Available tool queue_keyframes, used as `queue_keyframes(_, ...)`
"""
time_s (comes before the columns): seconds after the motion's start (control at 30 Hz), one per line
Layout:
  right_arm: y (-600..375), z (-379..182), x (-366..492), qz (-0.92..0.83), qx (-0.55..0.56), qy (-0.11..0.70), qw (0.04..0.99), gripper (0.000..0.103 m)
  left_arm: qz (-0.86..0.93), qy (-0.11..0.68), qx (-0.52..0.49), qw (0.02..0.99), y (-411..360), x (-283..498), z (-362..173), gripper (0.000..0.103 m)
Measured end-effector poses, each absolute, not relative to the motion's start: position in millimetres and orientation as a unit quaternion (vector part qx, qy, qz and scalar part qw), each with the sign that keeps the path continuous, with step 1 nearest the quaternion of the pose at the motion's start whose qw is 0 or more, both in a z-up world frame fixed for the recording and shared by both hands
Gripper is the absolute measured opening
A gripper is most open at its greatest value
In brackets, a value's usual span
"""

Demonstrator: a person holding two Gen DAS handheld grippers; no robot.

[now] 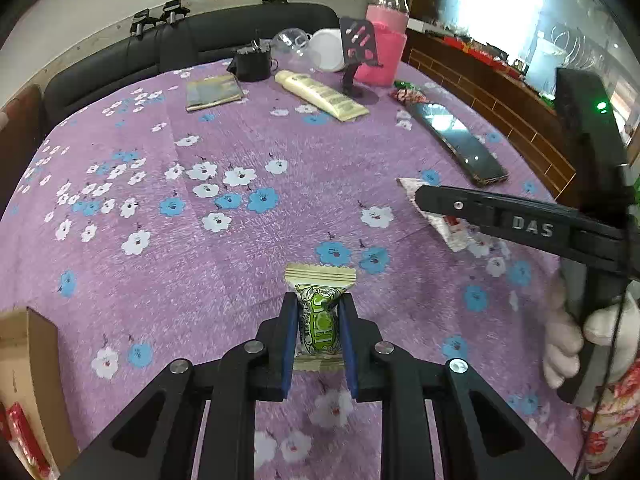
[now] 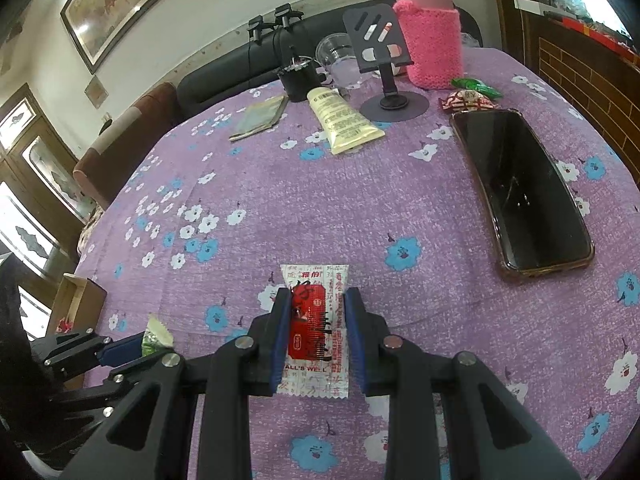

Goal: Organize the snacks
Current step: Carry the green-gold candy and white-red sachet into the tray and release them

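green candy held, red sachet bracketed

green-and-cream candy (image 1: 320, 316) sits clamped in the left gripper (image 1: 319, 340), long axis along the fingers, above the cloth. the cardboard box (image 1: 34, 380) lies near left (closest to this arm). the right gripper (image 2: 317, 336) is parted around the red-and-white sachet (image 2: 316, 320), lengthwise between the fingers, seemingly not yet squeezed.

Left gripper (image 1: 318, 308): matte black linkage arms, round silver screws at the pivots, 2 blue pads (image 1: 289, 332) lining the fingers. Right gripper (image 2: 318, 312): same build; seen from the left wrist view, raised "DAS" lettering on its side, green indicator light on the black body. White glove on right hand (image 1: 576, 340), floral red sleeve.
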State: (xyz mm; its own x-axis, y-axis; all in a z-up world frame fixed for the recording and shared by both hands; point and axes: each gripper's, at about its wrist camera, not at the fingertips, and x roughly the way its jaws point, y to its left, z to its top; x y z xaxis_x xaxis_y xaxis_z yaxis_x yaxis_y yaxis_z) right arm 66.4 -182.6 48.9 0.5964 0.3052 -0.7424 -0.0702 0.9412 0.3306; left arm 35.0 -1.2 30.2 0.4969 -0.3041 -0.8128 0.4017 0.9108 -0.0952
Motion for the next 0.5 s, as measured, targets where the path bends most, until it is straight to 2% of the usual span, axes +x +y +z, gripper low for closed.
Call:
queue_keyframes(0.3, -179.4, 54.0, 59.3, 0.117, 0.145, 0.425, 0.886, 0.026, -0.203, 0.427, -0.008, 0.881, 44.1, -1.6, 65.3, 0.020)
queue_keyframes(0.5, -154.1, 64.5, 51.1, 0.134, 0.134, 0.422, 0.887, 0.026, -0.153, 0.401, -0.057, 0.902, 129.3, -22.2, 96.9, 0.020)
